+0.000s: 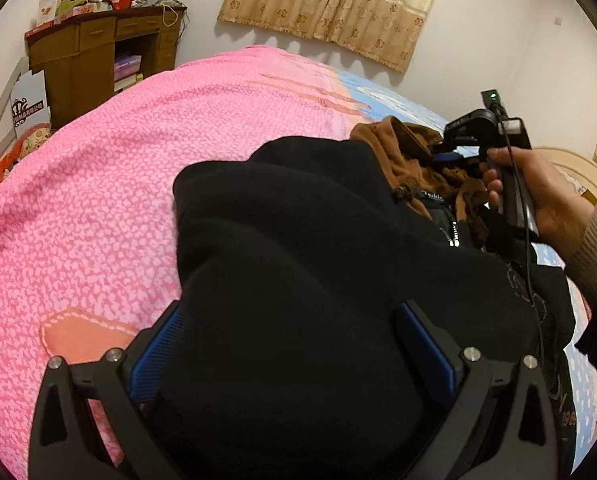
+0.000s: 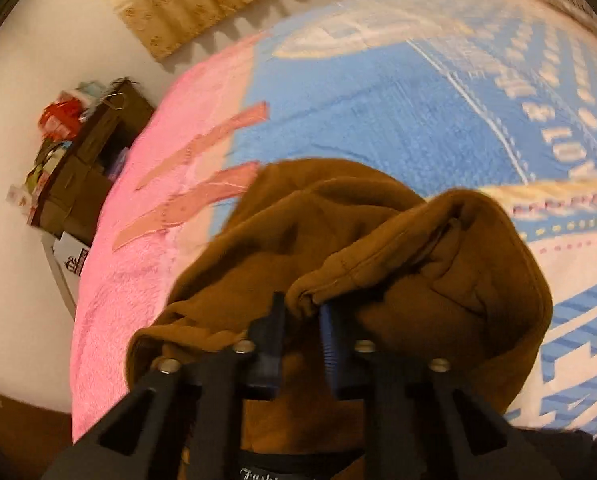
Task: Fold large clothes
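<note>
**Fold barely begun: jacket being gathered at two ends**

One jacket (image 1: 298, 248) is being handled, black outside with a brown hood (image 2: 338, 240), and it is being held in a rumpled heap over the bed (image 1: 98, 200), filling the lower centre of the left view. No flat, squared fold is being shown anywhere; the job is being judged as at an early stage, with smoothing, sleeve folding and the final halving all left to do.

The left gripper (image 1: 294, 352) is being kept spread wide at the bottom of its frame, with black cloth bulging between its blue pads (image 1: 430, 356); whether that cloth is being pinched or only lying there cannot be told. The right gripper (image 2: 302, 312) is being clenched on the gathered hem of the hood at lower centre of the right view, its jaws drawn close on the bunched edge. In the left view it (image 1: 458, 152) is being carried by a hand (image 1: 546, 196) at the right edge.

Counted: one jacket, one hood, two grippers, one hand in sight. One bed is being used, its cover pink to the left and blue to the right. One desk (image 1: 98, 52) is being seen at upper left and one curtain (image 1: 338, 4) at top centre.
</note>
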Motion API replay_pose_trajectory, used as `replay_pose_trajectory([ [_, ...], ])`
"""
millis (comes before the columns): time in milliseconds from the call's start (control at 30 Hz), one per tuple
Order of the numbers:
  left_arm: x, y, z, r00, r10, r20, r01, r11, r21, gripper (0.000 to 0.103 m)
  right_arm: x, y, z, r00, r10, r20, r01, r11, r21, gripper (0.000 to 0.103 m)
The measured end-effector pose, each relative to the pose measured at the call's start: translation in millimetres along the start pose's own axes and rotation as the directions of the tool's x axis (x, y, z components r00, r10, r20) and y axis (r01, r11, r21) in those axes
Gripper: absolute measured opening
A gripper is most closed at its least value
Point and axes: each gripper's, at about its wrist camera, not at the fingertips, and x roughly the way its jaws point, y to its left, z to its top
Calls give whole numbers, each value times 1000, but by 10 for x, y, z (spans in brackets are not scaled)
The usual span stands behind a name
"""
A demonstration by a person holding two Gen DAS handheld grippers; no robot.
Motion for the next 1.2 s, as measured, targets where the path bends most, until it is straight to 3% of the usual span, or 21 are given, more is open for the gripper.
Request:
replay_pose_trajectory([
  [400, -91, 153, -33, 1000, -23, 13, 23, 999, -50, 103, -1223, 253, -406, 980, 139, 143, -121, 985, -125, 7],
  [600, -151, 207, 2, 999, -35, 5, 35, 996, -84, 103, -1911, 381, -907, 960, 216, 178, -178, 962, -207, 7],
  [700, -342, 208, 3, 993, -118, 10, 118, 980, -157, 103, -2307, 434, -1279, 937, 290, 195, -240, 939, -247, 5],
  [867, -581, 63, 0, 992, -120, 38, 125, 982, -139, 103, -2701, 410, -1865, 904, 371, 211, -312, 912, -267, 4],
  [1000, -655, 51, 42, 988, -155, 6, 154, 972, -180, 103, -2652, 314, -2133, 910, 384, 155, -333, 901, -277, 5],
  [1067, -720, -48, 126, 988, -156, -6, 153, 977, -147, 103, -2606, 256, -2187, 930, 340, 141, -289, 912, -292, 6],
  [1100, -776, -103, 169, 988, -152, -5, 150, 981, -121, 103, -2580, 207, -2199, 936, 322, 140, -272, 917, -291, 13],
  [1133, -832, -161, 227, 987, -158, 10, 158, 982, -100, 103, -2560, 154, -2205, 937, 322, 135, -275, 919, -284, 39],
  [1200, -942, -274, 357, 980, -193, 58, 196, 979, -61, 103, -2540, -18, -2191, 929, 339, 147, -296, 921, -252, 71],
])
